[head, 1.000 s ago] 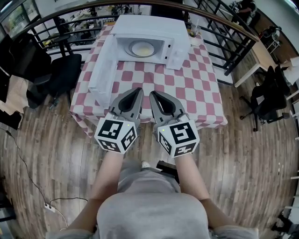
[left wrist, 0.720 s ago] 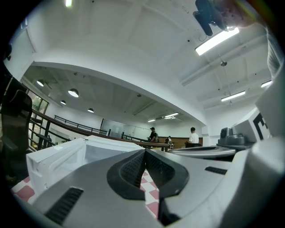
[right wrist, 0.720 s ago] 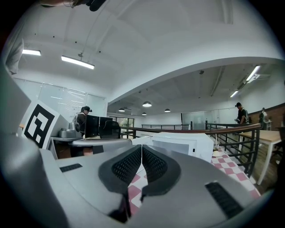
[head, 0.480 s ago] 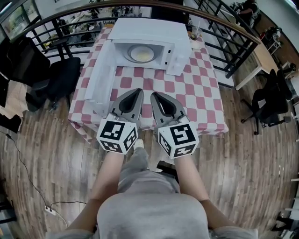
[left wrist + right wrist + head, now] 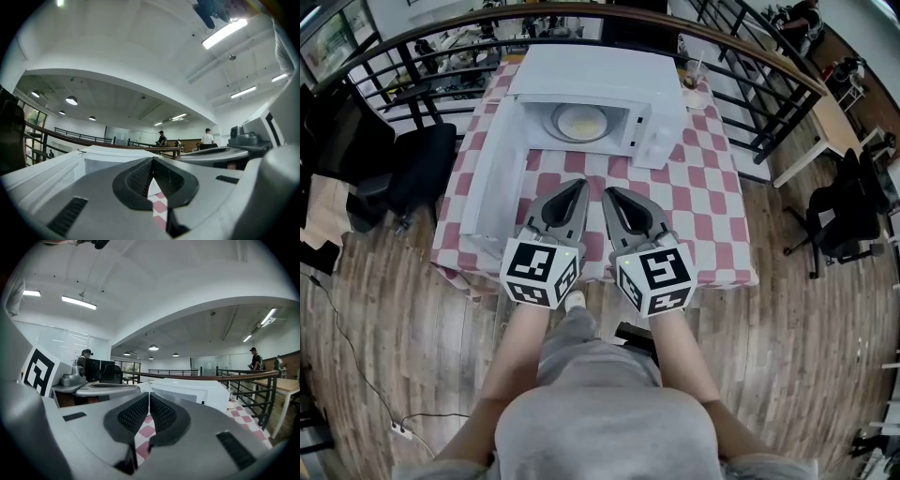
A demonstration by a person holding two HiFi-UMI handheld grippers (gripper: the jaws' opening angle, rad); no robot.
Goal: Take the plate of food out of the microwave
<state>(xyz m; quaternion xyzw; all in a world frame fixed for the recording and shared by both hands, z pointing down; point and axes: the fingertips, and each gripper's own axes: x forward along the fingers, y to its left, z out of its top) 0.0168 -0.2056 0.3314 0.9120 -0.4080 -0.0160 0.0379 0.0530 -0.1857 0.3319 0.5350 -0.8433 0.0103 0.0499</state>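
The left gripper [image 5: 581, 184] and right gripper [image 5: 607, 191] are both closed and empty over the table's [image 5: 694, 187] near edge. The plate of food [image 5: 579, 122] sits inside the open microwave [image 5: 581, 70] at the far end.

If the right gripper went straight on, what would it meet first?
Likely the front of the open white microwave oven; the right gripper has only red-and-white checked tablecloth below its path, though depth is unclear.

The left gripper [image 5: 580, 183] and right gripper [image 5: 607, 191] have moved forward over the table [image 5: 705, 208] — closer to the microwave [image 5: 591, 67].
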